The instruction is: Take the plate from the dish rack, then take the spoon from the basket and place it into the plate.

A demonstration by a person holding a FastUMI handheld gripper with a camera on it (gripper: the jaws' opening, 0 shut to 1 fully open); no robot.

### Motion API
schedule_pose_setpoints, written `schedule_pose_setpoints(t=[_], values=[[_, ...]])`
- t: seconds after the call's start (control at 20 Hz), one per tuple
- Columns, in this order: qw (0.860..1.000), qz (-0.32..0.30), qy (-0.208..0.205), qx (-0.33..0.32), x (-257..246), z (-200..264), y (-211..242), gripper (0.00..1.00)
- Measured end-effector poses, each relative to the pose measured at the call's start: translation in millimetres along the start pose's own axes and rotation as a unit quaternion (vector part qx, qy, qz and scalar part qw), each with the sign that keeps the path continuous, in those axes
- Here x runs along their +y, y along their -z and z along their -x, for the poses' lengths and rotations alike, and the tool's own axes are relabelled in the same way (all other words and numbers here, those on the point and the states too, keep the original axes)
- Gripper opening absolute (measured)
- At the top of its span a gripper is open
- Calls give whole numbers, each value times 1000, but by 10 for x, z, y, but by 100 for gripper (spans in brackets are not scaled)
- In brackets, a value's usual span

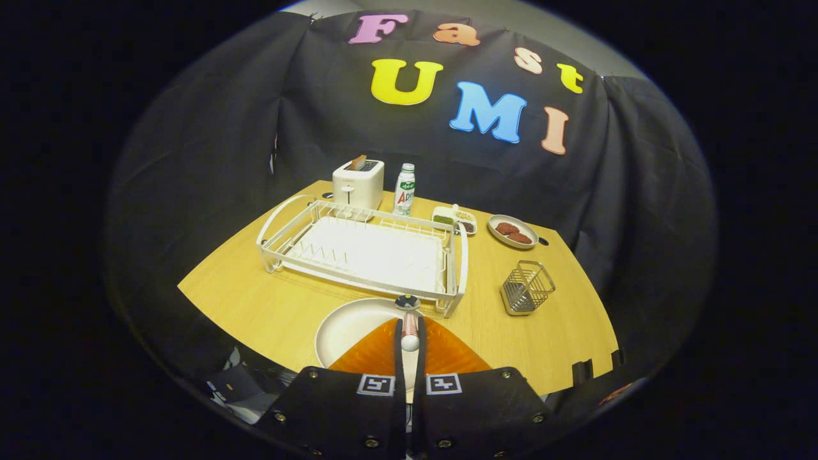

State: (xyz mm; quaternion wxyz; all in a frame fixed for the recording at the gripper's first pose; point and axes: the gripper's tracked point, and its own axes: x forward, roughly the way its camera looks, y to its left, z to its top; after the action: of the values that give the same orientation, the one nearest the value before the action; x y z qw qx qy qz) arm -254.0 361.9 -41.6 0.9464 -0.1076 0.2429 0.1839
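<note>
Claw: your claw (409,332) has its two orange fingers (377,354) drawn close together, pinched on the spoon (409,326) — both press on its handle.
Spoon: it runs forward between the fingers, a white ball end near you and the dark bowl end (407,302) sticking out ahead, over the far rim of the plate.
Plate: the cream plate (348,326) lies flat on the counter (255,300), right under your fingers and just in front of the dish rack.
Dish rack: the white dish rack (364,249) sits beyond the plate, its tray bare — its near corner is just beside the spoon's bowl end.
Basket: the wire basket (525,289) stands to the right of the rack, well apart from your claw.
Back of the counter: a white toaster (358,184) with a slice poking up, a bottle (404,189) beside it, a small divided dish (455,220), and a saucer (512,231) with two brown pieces.
Contact: you cannot tell whether the spoon touches the plate.
</note>
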Motion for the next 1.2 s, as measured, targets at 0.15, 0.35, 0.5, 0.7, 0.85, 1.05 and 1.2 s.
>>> schedule_pose_setpoints(t=[0.15,0.35,0.5,0.7,0.85,1.05,1.2], values=[[1000,-4,-23,12,176,-102,105,4],[999,-7,-38,19,268,-228,156,7],[999,-8,-36,10,266,-258,100,13],[999,-5,-35,9,255,-310,71,13],[999,-9,-32,10,221,-321,76,13],[999,-11,-31,12,194,-342,70,13],[999,-9,-30,10,172,-357,56,13]])
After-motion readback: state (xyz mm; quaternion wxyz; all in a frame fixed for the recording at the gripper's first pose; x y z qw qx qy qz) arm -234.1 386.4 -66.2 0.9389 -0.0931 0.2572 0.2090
